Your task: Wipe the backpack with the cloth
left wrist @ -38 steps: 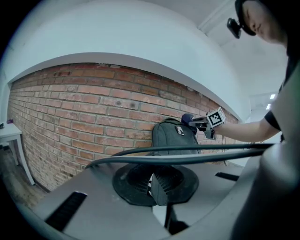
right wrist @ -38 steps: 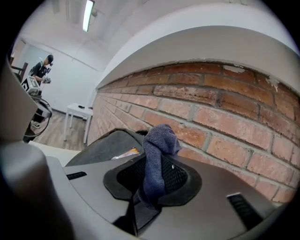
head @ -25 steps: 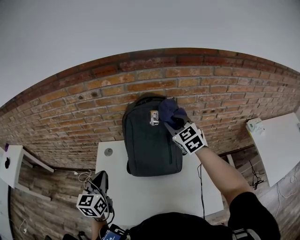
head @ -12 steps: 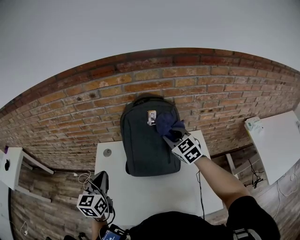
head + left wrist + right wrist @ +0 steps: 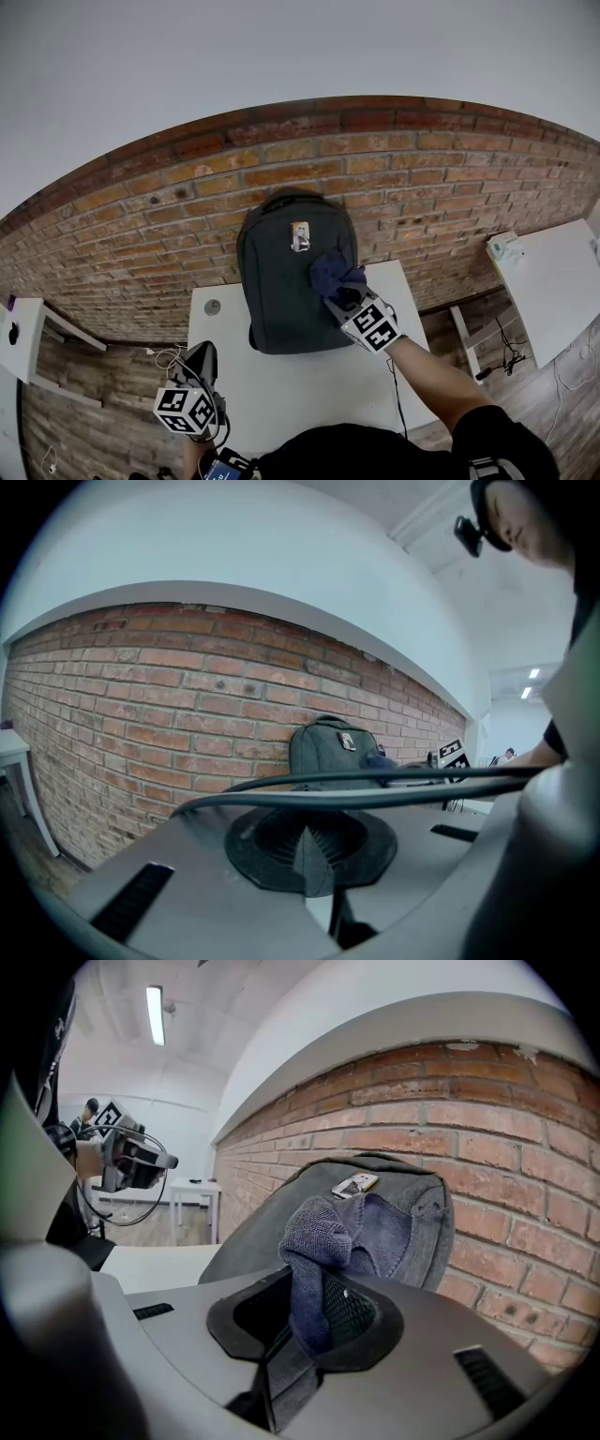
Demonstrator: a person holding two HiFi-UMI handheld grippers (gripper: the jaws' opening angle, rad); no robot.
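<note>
A red brick wall [image 5: 178, 202] rises behind a white desk [image 5: 309, 384]. The right arm reaches forward across the desk, and the right tool [image 5: 345, 295] at its end has its jaws clamped on a dark blue cloth [image 5: 330, 274], which is pressed against the right half of the backpack [image 5: 281, 305]. The left tool [image 5: 201, 364] hangs low at the desk's near left corner, jaws together on nothing, with a black cable [image 5: 375, 785] looping across its view.

Over the last second the right tool has drawn the cloth down from beside the small tag [image 5: 300, 236] near the top to about mid-height; the left tool has not moved.

The backpack is dark grey and stands upright at the back of the desk, leaning on the bricks.
</note>
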